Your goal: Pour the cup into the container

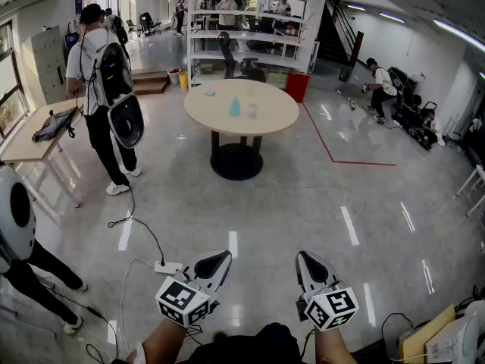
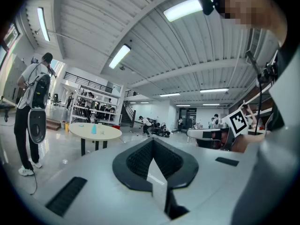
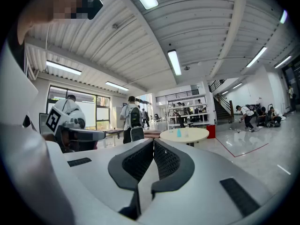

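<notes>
two tongs, the left gripper (image 1: 217, 262) and right gripper (image 1: 308, 264), are held level, jaws pressed together, empty; a round table (image 1: 267, 118) is seen well ahead.

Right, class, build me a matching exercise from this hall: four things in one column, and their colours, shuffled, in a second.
Column one:
1. round table
2. bottle
3. bin
4. power strip

Column two:
A. red
B. white
C. beige
D. light blue

Pairs: 1-C, 2-D, 3-A, 4-B
</notes>
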A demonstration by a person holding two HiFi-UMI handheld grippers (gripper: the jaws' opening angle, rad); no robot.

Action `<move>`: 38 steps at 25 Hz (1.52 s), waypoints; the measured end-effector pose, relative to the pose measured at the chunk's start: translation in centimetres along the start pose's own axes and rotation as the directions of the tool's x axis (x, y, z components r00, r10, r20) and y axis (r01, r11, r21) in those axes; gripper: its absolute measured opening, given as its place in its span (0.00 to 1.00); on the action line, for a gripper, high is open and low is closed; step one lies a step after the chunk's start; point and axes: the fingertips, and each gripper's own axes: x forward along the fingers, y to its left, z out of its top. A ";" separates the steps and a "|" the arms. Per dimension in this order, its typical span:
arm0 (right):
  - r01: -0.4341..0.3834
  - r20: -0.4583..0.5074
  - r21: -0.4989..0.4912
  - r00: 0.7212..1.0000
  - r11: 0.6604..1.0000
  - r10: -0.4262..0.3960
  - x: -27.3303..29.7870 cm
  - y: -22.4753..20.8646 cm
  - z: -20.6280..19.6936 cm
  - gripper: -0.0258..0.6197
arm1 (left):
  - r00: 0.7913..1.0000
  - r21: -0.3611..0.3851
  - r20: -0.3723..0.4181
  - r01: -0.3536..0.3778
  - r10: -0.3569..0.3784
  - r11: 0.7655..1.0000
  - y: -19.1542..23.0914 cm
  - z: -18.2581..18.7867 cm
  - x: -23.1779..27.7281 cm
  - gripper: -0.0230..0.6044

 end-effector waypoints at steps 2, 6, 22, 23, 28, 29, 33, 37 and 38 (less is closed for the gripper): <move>-0.006 -0.012 0.003 1.000 1.000 0.006 1.0 0.0 -0.2 0.05 | 1.000 -0.013 -0.002 0.007 -0.007 1.000 0.8 -0.1 0.8 0.03; -0.023 -0.023 -0.005 0.999 1.000 0.023 3.1 -0.3 -0.4 0.05 | 1.000 -0.019 -0.021 0.006 -0.007 1.000 2.0 -0.7 2.0 0.03; -0.180 0.032 -0.036 0.983 0.983 0.181 16.4 -11.6 3.8 0.05 | 0.994 0.012 -0.001 -0.109 0.109 0.994 9.6 4.3 16.2 0.03; -0.189 0.035 -0.039 0.981 0.981 0.190 17.1 -12.4 4.1 0.05 | 0.993 0.012 -0.001 -0.122 0.122 0.992 10.0 4.5 17.0 0.03; -0.213 0.032 -0.040 0.976 0.976 0.215 20.6 -16.1 3.6 0.05 | 0.987 0.007 0.005 -0.162 0.162 0.987 12.2 4.5 20.8 0.03; -0.217 0.029 -0.038 0.976 0.976 0.218 21.4 -16.8 3.4 0.05 | 0.986 0.010 0.002 -0.167 0.167 0.986 12.7 4.4 21.6 0.03; -0.230 0.020 -0.018 0.973 0.973 0.230 23.5 -18.2 3.3 0.05 | 0.984 0.004 -0.023 -0.176 0.176 0.984 14.1 4.4 23.8 0.03; -0.212 0.019 -0.004 0.977 0.977 0.212 26.6 -20.3 3.6 0.05 | 0.987 -0.009 -0.022 -0.158 0.158 0.987 16.5 5.0 26.8 0.03; -0.204 0.020 -0.006 0.979 0.979 0.204 27.7 -21.0 3.8 0.05 | 0.988 -0.010 -0.015 -0.152 0.152 0.988 17.3 5.3 27.8 0.03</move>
